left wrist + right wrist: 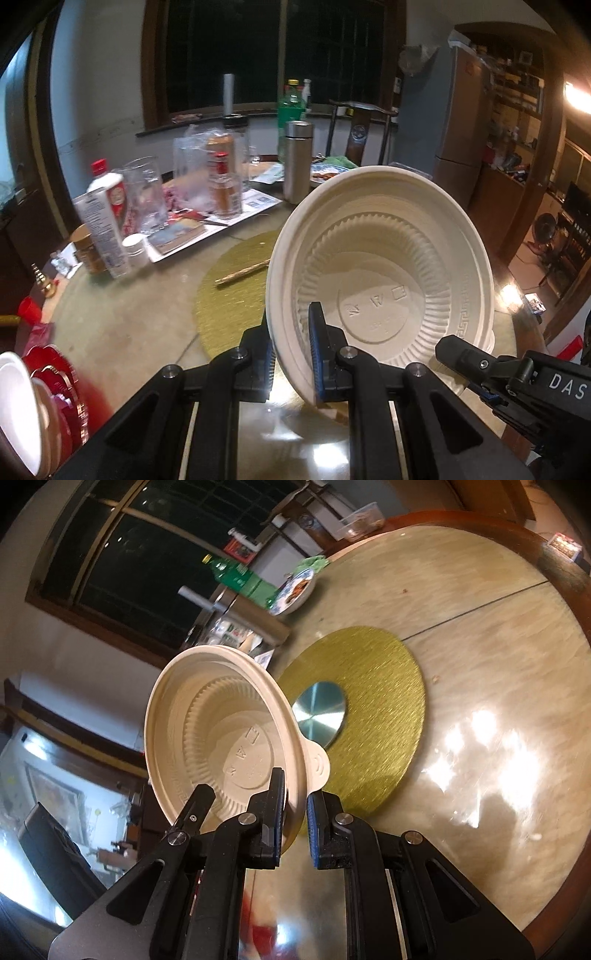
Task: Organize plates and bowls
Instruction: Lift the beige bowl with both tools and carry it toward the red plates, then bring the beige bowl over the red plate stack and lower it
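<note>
A cream plastic bowl [388, 258], apparently a nested stack, hangs tilted on edge above the table with its inside facing both cameras. My left gripper [291, 332] is shut on the bowl's lower left rim. From the right, a finger [454, 350] of my right gripper reaches the opposite rim. In the right wrist view the same bowl [221, 731] sits left of centre. My right gripper [295, 797] is shut on its rim beside a small tab. A finger [195, 808] of the left gripper shows at the bowl's lower left.
Under the bowl, a round gold mat [369, 701] with a metal disc [321, 716] lies on the round table [498, 635]. A stick [243, 275] rests on the mat. Bottles, jars and a steel flask [297, 162] crowd the far side. Red and white plates [37, 406] stand lower left.
</note>
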